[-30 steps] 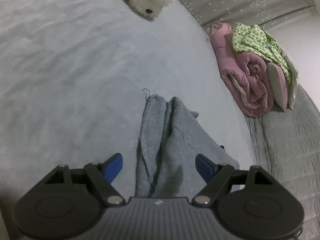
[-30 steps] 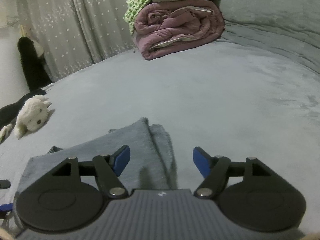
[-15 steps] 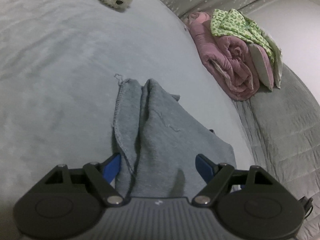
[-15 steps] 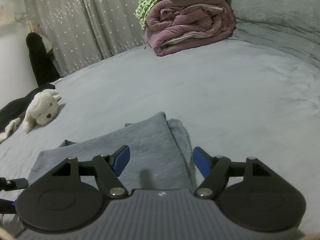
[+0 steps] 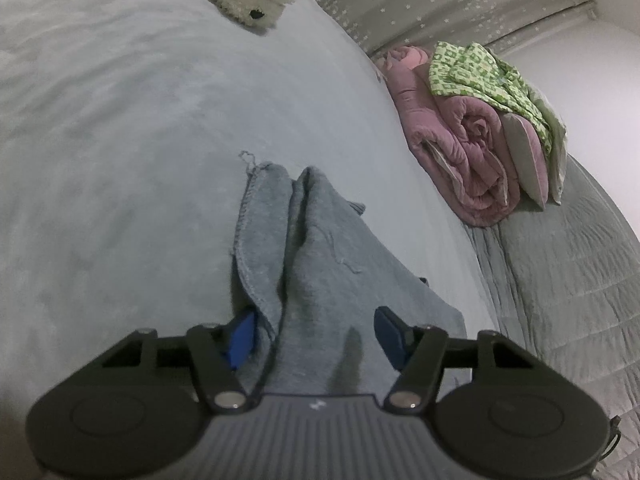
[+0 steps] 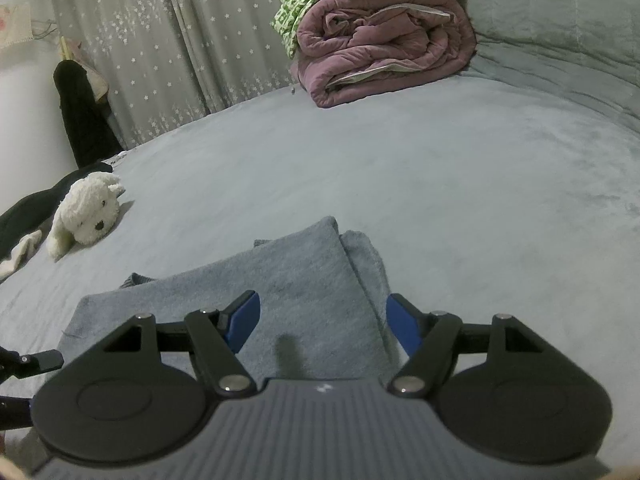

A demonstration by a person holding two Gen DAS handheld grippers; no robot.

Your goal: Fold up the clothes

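Left hand-held gripper [image 5: 312,334] and right hand-held gripper [image 6: 322,322] both gape wide, gripping nothing, over my grey garment [image 6: 288,280] lying layered mid-bed [image 6: 480,184]. Risk: pinching one layer only, fold slides apart.

Grey bed [image 6: 460,168] carries grey garment [image 6: 304,280], plush dog [image 6: 86,214], rolled quilt [image 6: 384,44].

garment [image 6: 296,280] on bed [image 6: 460,184], plush [image 6: 86,210] left
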